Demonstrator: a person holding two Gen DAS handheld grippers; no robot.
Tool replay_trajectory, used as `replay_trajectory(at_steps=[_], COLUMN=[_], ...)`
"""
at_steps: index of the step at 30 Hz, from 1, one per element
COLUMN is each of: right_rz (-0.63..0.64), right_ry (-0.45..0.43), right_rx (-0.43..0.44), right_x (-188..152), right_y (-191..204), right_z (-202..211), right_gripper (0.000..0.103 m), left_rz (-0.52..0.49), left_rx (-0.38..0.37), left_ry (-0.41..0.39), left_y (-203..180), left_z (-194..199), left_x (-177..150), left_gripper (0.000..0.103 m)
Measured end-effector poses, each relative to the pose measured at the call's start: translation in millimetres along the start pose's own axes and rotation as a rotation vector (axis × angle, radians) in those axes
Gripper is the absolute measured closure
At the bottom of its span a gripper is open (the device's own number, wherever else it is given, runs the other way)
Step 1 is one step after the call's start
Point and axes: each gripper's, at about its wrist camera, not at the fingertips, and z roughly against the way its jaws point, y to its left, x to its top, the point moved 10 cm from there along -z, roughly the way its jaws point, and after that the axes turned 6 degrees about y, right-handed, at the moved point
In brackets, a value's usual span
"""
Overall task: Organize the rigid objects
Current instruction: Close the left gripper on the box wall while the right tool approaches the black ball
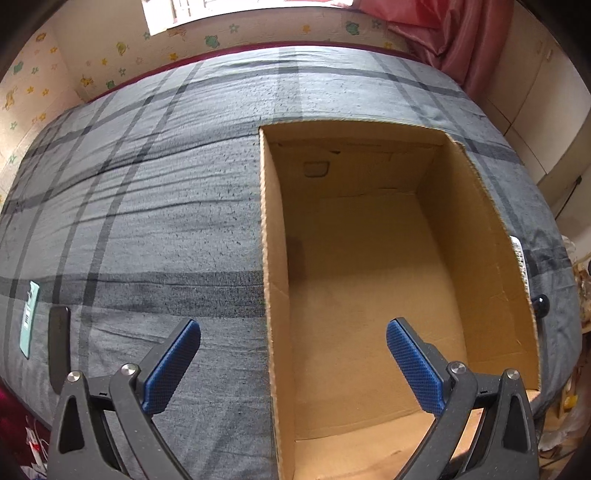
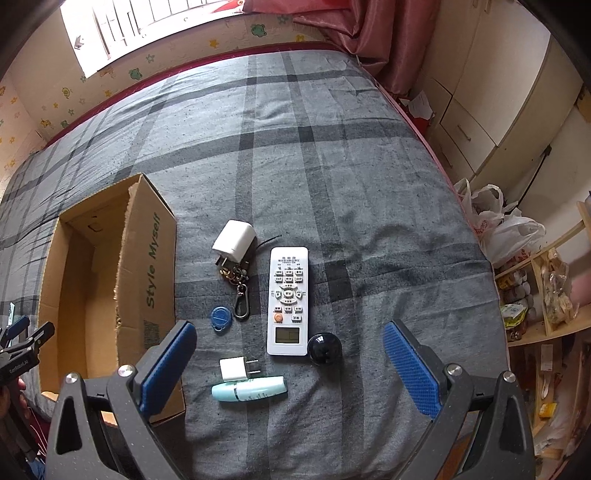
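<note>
An open cardboard box (image 1: 369,280) lies on the grey plaid bed, empty inside; it also shows in the right wrist view as the box (image 2: 147,266) at left. My left gripper (image 1: 293,365) hangs open above the box's near left wall. My right gripper (image 2: 290,365) is open above a cluster of items: a white remote (image 2: 288,299), a white charger block (image 2: 233,240), a keyring with carabiner (image 2: 240,291), a blue round tag (image 2: 221,318), a small white plug (image 2: 236,368), a pale teal tube (image 2: 249,392) and a black round object (image 2: 324,349).
A teal card (image 1: 28,319) and a dark flat object (image 1: 59,347) lie at the bed's left edge. Right of the bed stand white cabinets (image 2: 491,110), plastic bags (image 2: 498,221) and wooden shelves (image 2: 543,295). A pink curtain (image 2: 369,33) hangs at the back.
</note>
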Motion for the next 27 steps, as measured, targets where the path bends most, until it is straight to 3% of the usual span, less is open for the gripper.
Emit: replay_trajectory(at_steps=[10,12,17,21,27], right_rz=[0.002,-0.008,-0.028,-0.026,-0.022], right_ry=[-0.031,-0.036,-0.039,-0.028,-0.035], right_rx=[-0.022,-0.018,-0.005,0.008,-0.002], right_x=[-13.1,-15.9,-21.7,-27.0,-29.2], right_y=[-0.5,-1.0,0.6,5.4,5.1], right_z=[-27.8,-32.0,-38.9,-43.4,-43.0], right_gripper=[0.000,0.000,0.000,0.000,0.000], left_rz=[-0.013,-0.011,-0.007,-0.007,-0.007], left_rx=[0.018,0.009,0.001,-0.011,0.009], left_ry=[-0.017,-0.029,-0.018,-0.001,-0.009], left_y=[12.4,11.8,11.8,11.5,14.7], left_z=[-25.0,-26.3,-33.5,-35.5,-31.1], left_x=[-6.5,-6.8,-8.9,-10.3,-9.9], left_gripper=[0.002,0.008,0.035,0.040,0.070])
